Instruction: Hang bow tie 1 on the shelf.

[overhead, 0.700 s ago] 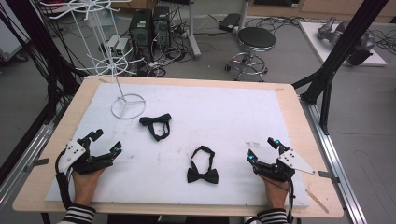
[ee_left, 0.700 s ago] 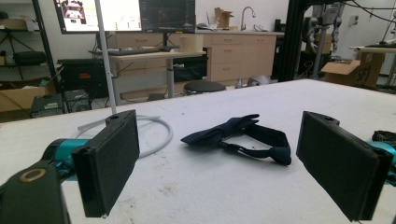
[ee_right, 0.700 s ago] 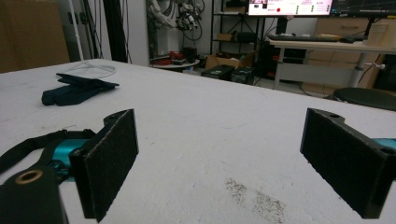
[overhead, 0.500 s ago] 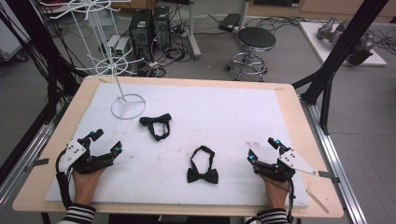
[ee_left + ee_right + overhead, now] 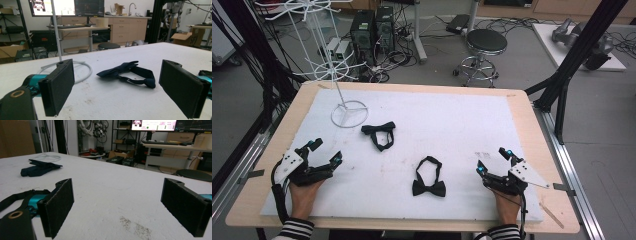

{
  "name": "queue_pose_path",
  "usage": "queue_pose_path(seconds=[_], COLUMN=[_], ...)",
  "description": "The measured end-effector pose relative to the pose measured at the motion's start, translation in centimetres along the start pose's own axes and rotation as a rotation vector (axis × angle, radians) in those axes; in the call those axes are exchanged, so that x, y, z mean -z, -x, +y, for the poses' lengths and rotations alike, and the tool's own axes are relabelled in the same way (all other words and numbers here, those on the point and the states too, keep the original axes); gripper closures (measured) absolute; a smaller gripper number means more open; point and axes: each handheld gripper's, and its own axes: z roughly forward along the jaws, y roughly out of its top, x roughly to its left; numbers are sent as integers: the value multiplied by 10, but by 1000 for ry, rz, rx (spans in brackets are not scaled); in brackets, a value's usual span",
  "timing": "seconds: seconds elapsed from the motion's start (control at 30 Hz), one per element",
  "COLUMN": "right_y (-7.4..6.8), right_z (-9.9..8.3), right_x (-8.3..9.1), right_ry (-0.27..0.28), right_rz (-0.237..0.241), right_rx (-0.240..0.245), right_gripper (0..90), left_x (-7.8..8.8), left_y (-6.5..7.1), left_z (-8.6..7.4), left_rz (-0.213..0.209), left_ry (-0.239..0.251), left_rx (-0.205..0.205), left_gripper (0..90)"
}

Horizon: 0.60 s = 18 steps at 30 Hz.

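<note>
Resting on the counter (image 5: pixel 512 115), the left gripper (image 5: pixel 323 152) and right gripper (image 5: pixel 493 160) both gape wide, holding nothing. One bow tie (image 5: pixel 429 182) lies between them, another (image 5: pixel 379 134) near the rack (image 5: pixel 348 112).

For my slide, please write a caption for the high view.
Two open claws, left claw and right claw, rest on a white table beside two black bow ties.

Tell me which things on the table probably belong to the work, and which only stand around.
Probably for the work:
near bow tie
far bow tie
white wire stand
both claws, open: left, right

Standing around:
stool
computer towers
</note>
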Motion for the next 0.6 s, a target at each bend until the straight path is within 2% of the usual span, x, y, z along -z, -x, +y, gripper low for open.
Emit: queue_pose_path(seconds=[0.13, 0.23, 0.33, 0.4, 0.47, 0.6], right_y=[0, 0, 0, 0, 0, 1], right_z=[0, 0, 0, 0, 0, 0], right_x=[0, 0, 1, 0, 0, 0], right_ry=[5, 5, 8, 12, 12, 12], right_rz=[-6, -7, -8, -8, -8, -9], right_rx=[13, -5, -3, 2, 5, -1], right_gripper=[107, 107, 107, 107, 107, 107], left_x=[0, 0, -1, -1, -2, -5], left_y=[1, 1, 0, 0, -2, -5], left_z=[0, 0, 2, 4, 8, 12], left_rz=[-3, -3, -13, -13, -16, -15], left_ry=[-4, -7, -16, -11, -18, -20], left_rx=[-9, -7, 26, 32, 14, 23], left_gripper=[133, 130, 129, 129, 129, 129])
